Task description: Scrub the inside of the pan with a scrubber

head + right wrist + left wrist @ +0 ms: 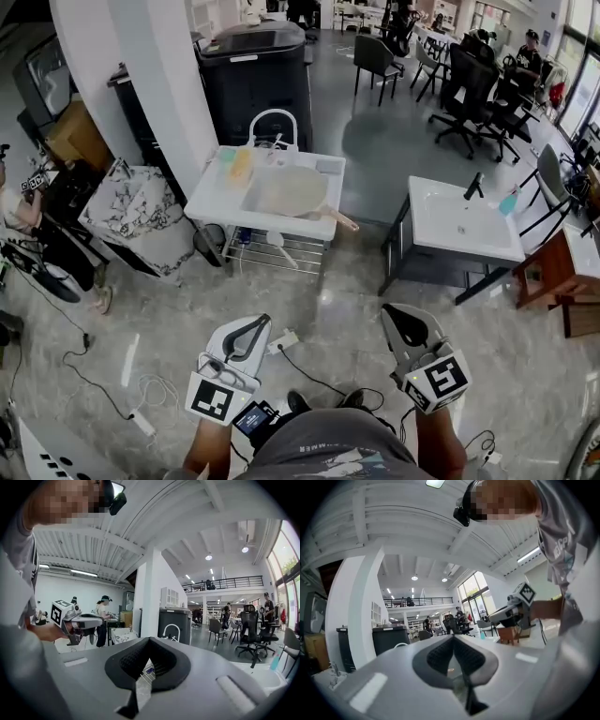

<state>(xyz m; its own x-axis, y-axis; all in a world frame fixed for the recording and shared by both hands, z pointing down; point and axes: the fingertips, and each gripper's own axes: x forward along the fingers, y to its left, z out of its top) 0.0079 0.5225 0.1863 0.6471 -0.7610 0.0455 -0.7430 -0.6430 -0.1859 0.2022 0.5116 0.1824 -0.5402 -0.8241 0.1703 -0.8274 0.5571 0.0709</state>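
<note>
Tiled hall, pan in sink, handle pointing lower-right, left tongs closed empty, right tongs likewise

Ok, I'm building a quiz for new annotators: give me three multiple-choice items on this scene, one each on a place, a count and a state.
1. Where is the pan? A on the floor; B in the central sink; C on a chair.
2. How many white sinks show? A one; B two; C four.
3. The right gripper is: A shut and empty; B gripping the pan; C gripping a scrubber.
Key: 1 B, it lies in the basin; 2 B, a second sink stands at the right; 3 A, its jaws meet with nothing between.
</note>
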